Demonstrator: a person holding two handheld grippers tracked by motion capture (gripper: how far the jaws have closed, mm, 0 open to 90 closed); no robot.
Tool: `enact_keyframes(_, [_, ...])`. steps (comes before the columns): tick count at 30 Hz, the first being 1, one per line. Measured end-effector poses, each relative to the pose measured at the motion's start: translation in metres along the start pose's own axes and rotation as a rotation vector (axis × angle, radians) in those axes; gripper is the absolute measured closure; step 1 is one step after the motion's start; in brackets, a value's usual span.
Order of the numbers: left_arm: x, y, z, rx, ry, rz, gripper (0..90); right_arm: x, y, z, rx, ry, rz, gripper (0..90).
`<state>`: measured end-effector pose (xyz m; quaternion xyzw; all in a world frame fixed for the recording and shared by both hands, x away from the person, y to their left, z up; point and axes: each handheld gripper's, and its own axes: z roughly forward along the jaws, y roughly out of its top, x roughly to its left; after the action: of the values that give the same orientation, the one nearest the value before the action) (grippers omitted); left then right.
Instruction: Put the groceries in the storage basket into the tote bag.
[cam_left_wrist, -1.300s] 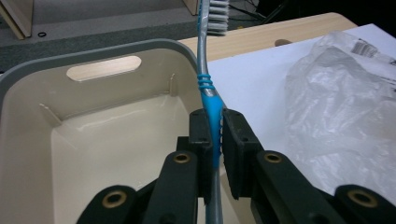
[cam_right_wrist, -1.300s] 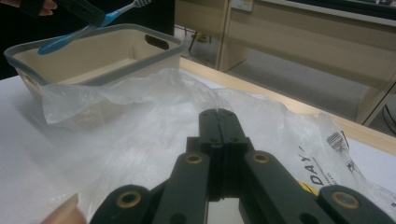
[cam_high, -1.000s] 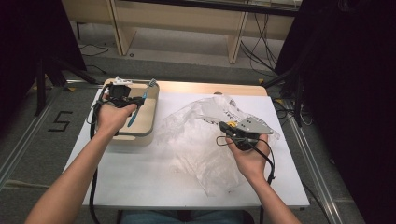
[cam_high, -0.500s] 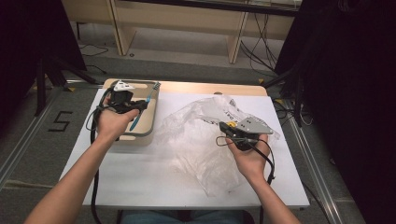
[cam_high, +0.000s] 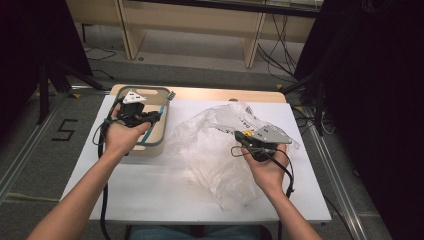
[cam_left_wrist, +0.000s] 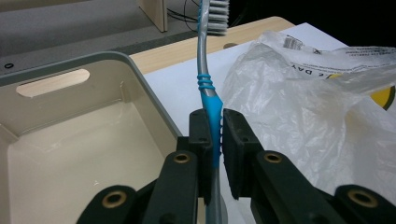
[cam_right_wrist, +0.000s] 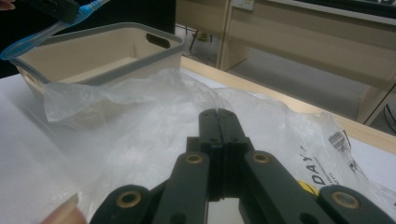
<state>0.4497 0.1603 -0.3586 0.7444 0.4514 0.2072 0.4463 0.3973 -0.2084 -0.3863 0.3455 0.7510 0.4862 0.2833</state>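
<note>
Fingers (cam_left_wrist: 201, 133) clamping one toothbrush (cam_left_wrist: 208, 88); one bin (cam_left_wrist: 70, 126), one plastic bag (cam_left_wrist: 303, 107).

left tool (cam_high: 156, 116) holds a blue toothbrush (cam_high: 159, 116) over the beige tray (cam_high: 159, 141); right tool (cam_high: 239, 135) rests on the plastic bag (cam_high: 210, 150).

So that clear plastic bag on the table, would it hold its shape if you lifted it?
Probably not. The plastic bag lies crumpled in soft folds, so it likely sags and drapes when lifted. Thin and see-through, it looks very light. Its glossy film may slip unless pinched tight, as the right gripper seems to do with its fingers.
</note>
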Motion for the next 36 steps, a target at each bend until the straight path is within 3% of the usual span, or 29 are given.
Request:
enact_keyframes(13, [-0.017,-0.006,-0.005,-0.02,-0.048,0.03,82.0,0.0,0.0,0.0,0.0,0.003,-0.004,90.0])
enact_keyframes(36, [-0.037,-0.016,-0.006,-0.005,-0.099,0.088,81.9,0.001,0.0,0.001,0.0,0.003,-0.002,90.0])
